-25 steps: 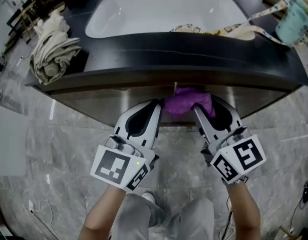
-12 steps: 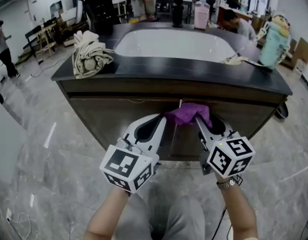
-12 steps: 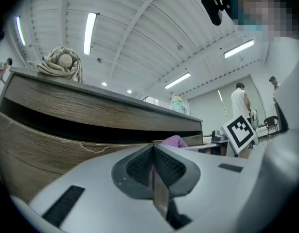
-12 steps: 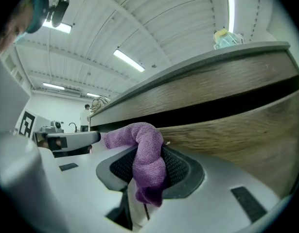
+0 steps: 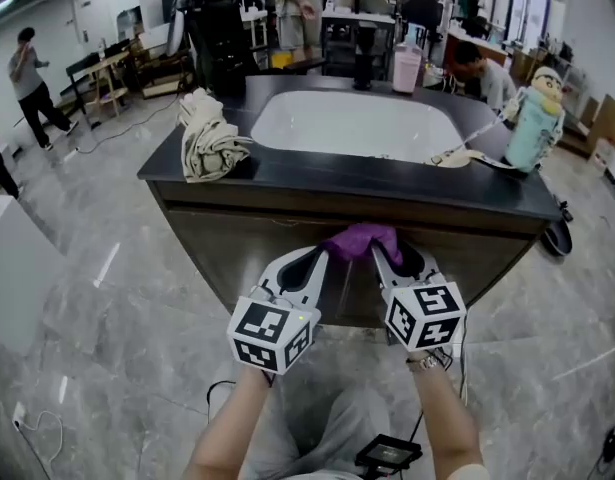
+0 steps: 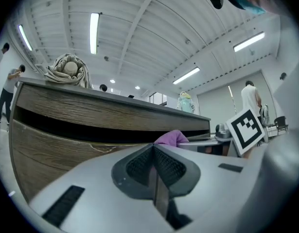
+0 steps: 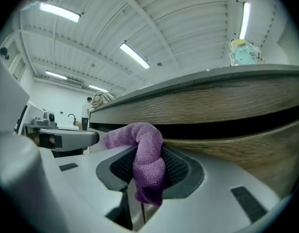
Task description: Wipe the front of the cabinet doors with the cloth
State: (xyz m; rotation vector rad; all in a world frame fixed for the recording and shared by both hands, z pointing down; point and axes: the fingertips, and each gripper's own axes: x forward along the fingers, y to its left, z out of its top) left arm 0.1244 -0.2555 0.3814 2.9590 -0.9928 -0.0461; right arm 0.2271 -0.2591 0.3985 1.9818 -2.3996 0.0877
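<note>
Right now the purple cloth [image 5: 362, 240] is bunched against the upper edge of the cabinet doors [image 5: 237, 258], just under the dark countertop [image 5: 317, 173] and at twelve o'clock from both tools. The right gripper [image 5: 385, 256] has its jaws clamped on it, a fold hanging down between the pads. The left gripper [image 5: 315, 260], at nine o'clock of the cloth and just beside it, has its jaws pressed together on nothing. To wipe well, I judge the right tool should flatten the wad against the wood grain and sweep in overlapping passes from the top edge toward six o'clock, with the idle left tool kept off the panel. The head view alone gives the layout: a white basin [image 5: 352, 123] set in the counter, a beige fabric bundle [image 5: 212, 133] at its nine o'clock, a pale figure-shaped bottle [image 5: 535, 118] at its three o'clock. The right gripper view shows what that view hides — the cloth [image 7: 147, 164] pinched in the right gripper [image 7: 148, 171] below a dark gap between door panels [image 7: 237, 144]. The left gripper view confirms the left gripper [image 6: 153, 152] is empty, the cloth [image 6: 171, 138] peeking past at one o'clock.
</note>
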